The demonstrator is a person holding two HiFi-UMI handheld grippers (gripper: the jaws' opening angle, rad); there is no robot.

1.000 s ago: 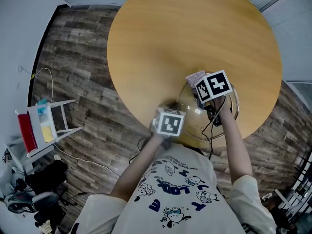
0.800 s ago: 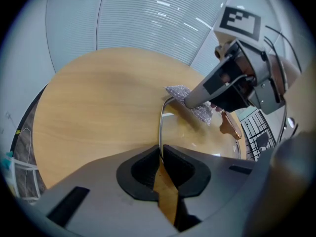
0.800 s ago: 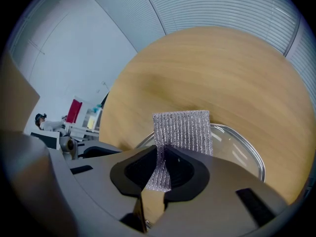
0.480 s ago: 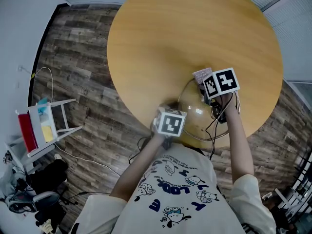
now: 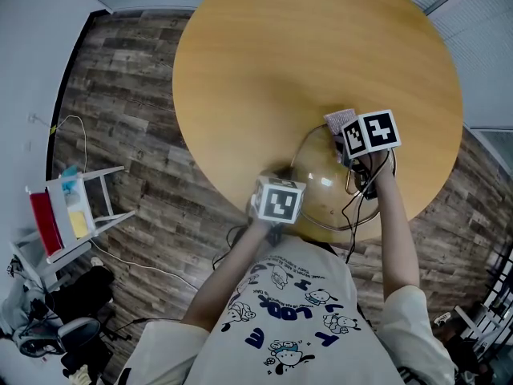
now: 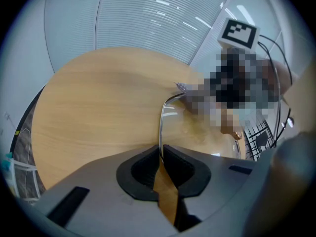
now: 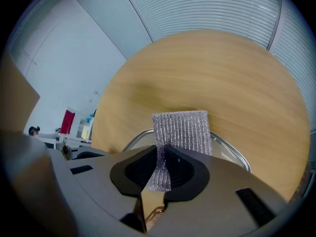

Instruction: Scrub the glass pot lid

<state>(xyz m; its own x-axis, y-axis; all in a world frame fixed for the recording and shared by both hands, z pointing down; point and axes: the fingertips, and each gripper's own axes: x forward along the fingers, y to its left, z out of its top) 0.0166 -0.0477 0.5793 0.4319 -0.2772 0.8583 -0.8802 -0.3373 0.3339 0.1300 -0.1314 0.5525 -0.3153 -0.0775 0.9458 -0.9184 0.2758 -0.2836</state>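
- The left gripper (image 6: 160, 157) is clamping the near-left rim of the round glass pot lid (image 5: 329, 197).
- The right gripper (image 7: 163, 162) is pinching a silver mesh scrubbing cloth (image 7: 182, 130) over the lid's far edge.

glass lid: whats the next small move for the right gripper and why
Probably draw the scrub pad back across the glass lid toward its middle. The right gripper is shut on the pad, which sits at the lid's far rim, so most of the glass lies on the near side. The left gripper is clamped on the near rim, steadying it.
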